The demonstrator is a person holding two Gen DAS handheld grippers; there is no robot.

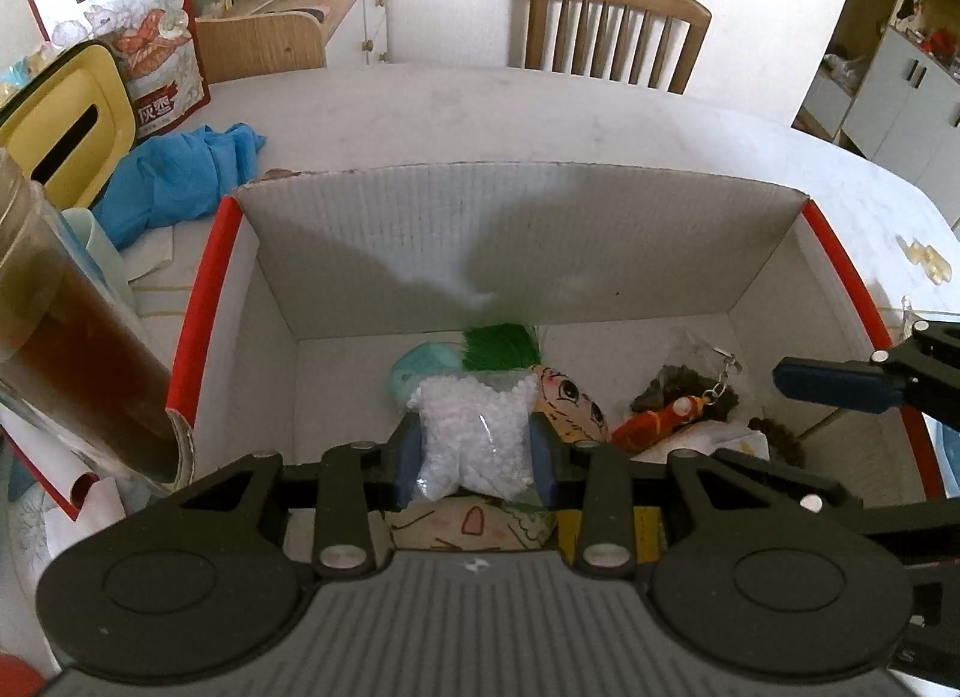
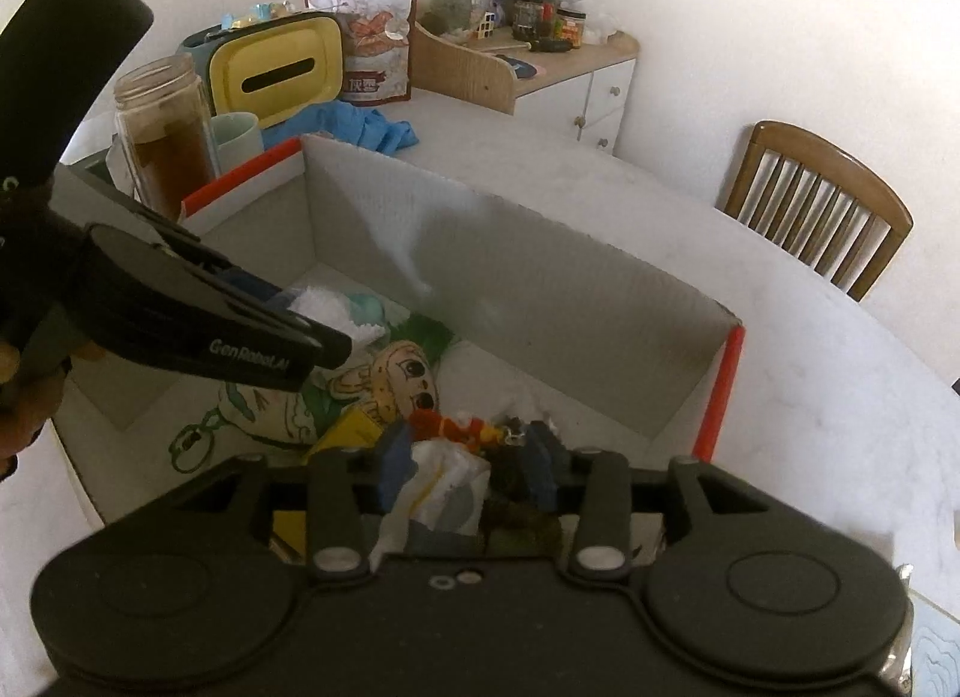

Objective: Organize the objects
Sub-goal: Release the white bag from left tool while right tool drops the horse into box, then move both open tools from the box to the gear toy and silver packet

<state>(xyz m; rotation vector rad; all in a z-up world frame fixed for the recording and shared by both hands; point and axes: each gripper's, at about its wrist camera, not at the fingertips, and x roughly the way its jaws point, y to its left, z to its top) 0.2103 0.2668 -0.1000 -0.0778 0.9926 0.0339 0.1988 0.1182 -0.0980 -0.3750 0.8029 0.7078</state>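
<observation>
A white cardboard box with red edges (image 1: 540, 229) (image 2: 540, 289) stands on the table. My left gripper (image 1: 474, 445) is shut on a clear bag of white beads (image 1: 474, 439) and holds it over the box's inside; the bag also shows in the right wrist view (image 2: 330, 307). Below lie a cartoon-face plush with green hair (image 1: 570, 397) (image 2: 408, 373), a red figure keychain (image 1: 654, 424) (image 2: 456, 430) and a teal object (image 1: 420, 367). My right gripper (image 2: 474, 457) is over the box's near right part, its jaws apart around a crumpled white wrapper (image 2: 444, 487).
A jar of brown liquid (image 1: 66, 349) (image 2: 168, 138) stands by the box's left wall. A blue cloth (image 1: 180, 175), a yellow tissue box (image 1: 72, 126) and a snack bag (image 1: 132, 36) lie behind it. A wooden chair (image 1: 612, 30) stands across the table.
</observation>
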